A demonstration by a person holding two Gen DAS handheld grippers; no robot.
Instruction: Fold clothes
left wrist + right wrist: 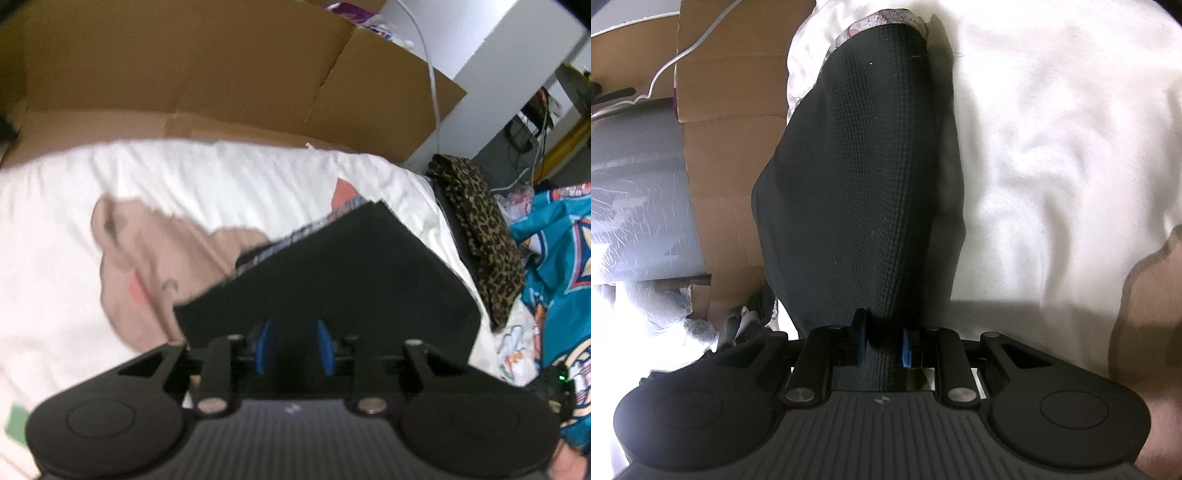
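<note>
Pinching both tools onto one black garment [864,177]: right tool [884,345] is clamping a bunched edge, left tool [295,347] is gripping it too. Garment is stretching forward along both tools, hanging over the white bedsheet [1052,147], cardboard [221,74] lying beyond.

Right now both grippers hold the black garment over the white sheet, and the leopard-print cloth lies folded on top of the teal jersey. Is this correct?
Not quite. In the left wrist view the leopard-print cloth lies beside the teal jersey, on a dark surface at the edge of the white sheet, not on top of the jersey. The rest holds: the left gripper and the right gripper both hold the black garment.
</note>
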